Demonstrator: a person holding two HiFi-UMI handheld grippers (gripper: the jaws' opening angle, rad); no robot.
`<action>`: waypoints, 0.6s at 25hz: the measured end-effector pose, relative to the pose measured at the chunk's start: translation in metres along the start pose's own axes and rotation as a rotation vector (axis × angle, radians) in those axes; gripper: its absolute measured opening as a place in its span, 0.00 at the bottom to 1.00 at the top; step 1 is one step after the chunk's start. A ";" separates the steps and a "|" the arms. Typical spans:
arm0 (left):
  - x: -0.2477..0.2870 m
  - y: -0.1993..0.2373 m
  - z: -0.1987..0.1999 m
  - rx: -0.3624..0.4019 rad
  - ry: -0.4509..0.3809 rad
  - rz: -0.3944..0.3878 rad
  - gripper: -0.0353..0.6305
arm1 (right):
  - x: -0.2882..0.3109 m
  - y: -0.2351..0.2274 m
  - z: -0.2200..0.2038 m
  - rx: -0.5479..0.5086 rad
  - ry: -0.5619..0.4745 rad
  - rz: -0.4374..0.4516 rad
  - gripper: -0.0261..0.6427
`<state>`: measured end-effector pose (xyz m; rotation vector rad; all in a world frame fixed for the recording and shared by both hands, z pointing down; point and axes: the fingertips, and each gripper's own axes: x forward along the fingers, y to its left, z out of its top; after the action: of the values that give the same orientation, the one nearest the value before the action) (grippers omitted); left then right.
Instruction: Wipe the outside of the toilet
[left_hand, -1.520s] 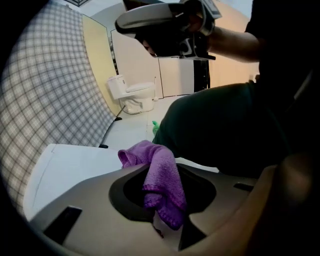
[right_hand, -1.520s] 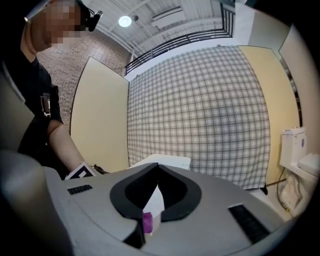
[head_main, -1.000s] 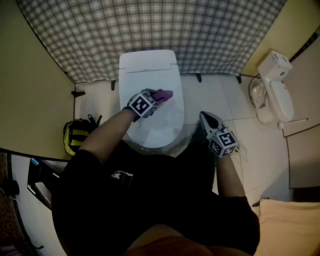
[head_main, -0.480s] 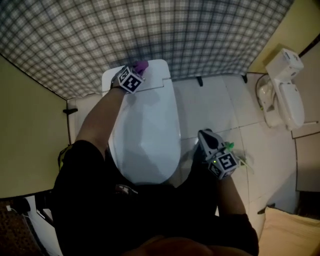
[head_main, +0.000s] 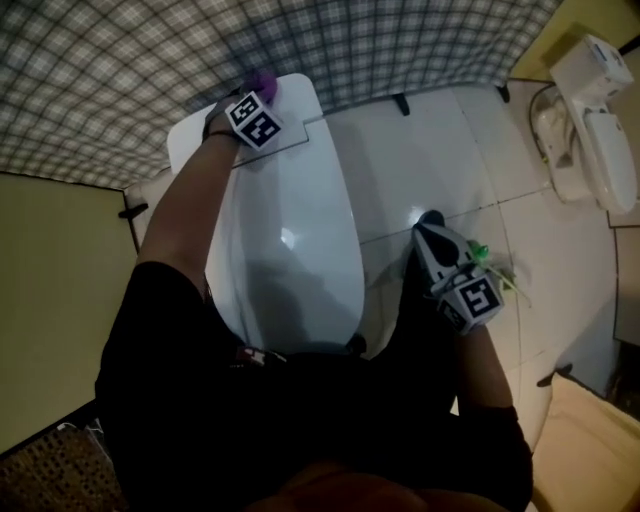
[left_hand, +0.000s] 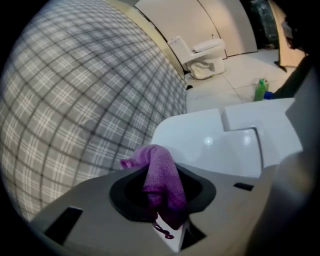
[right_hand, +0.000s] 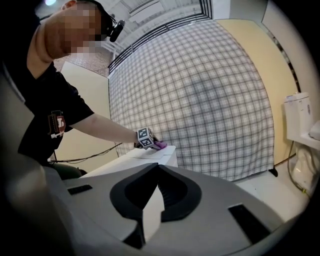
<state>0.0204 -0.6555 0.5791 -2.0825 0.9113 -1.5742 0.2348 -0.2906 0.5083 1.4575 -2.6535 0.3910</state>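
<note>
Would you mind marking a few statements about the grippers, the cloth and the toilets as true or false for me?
1. The left gripper is shut on a purple cloth. True.
2. The cloth is at the front rim of the toilet. False: it is at the toilet's rear end, by the plaid curtain.
3. The right gripper holds a green bottle. False: its jaws are together and empty, and the bottle stands on the floor.
4. A second toilet stands in the room. True.
</note>
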 end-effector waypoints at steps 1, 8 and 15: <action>-0.009 -0.015 -0.002 0.025 0.006 -0.033 0.21 | -0.004 0.004 0.002 -0.001 -0.006 -0.002 0.03; -0.121 -0.172 -0.013 0.111 -0.028 -0.231 0.21 | -0.063 0.068 0.017 -0.026 -0.053 0.012 0.03; -0.262 -0.348 -0.034 0.178 -0.100 -0.367 0.21 | -0.121 0.138 0.027 -0.094 -0.092 0.019 0.03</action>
<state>0.0389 -0.2218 0.6271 -2.2646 0.3510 -1.6351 0.1859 -0.1281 0.4334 1.4579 -2.7175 0.2017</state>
